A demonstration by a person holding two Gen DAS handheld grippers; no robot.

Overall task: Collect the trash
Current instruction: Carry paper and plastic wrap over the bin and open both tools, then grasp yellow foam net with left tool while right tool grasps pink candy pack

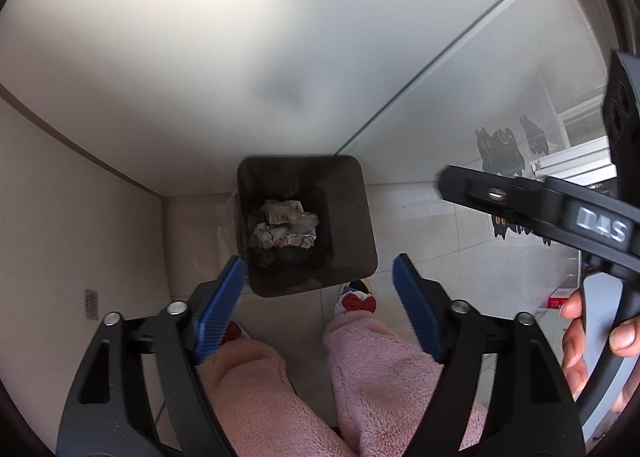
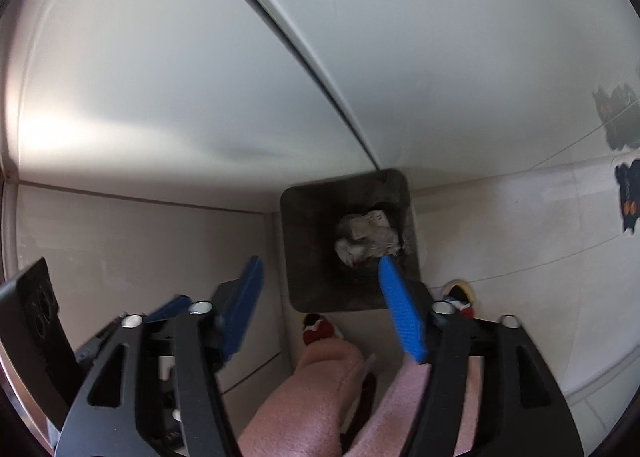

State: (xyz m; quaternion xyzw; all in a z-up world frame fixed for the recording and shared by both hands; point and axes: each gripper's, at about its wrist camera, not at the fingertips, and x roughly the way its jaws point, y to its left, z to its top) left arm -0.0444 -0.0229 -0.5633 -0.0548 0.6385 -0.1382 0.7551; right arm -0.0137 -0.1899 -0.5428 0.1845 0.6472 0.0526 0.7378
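A dark square trash bin (image 1: pixel 360 217) stands on the tiled floor in a corner, with crumpled white paper trash (image 1: pixel 286 227) lying at its bottom. High above the bin's near rim, my left gripper (image 1: pixel 318 277) is open, with nothing between its blue pads (image 1: pixel 224 305). The right wrist view shows the same bin (image 2: pixel 304 249) and paper (image 2: pixel 368 239) from the left side. My right gripper (image 2: pixel 320 277) is open and empty above the bin's near edge. Its black body (image 1: pixel 540 205) also crosses the right of the left wrist view.
White cabinet panels (image 1: pixel 200 77) rise behind the bin and a beige wall (image 1: pixel 60 217) runs to its left. A person's pink fleece legs (image 1: pixel 360 377) and red-and-white slippers (image 1: pixel 356 303) stand just before the bin. Black cat stickers (image 1: pixel 500 149) mark the right panel.
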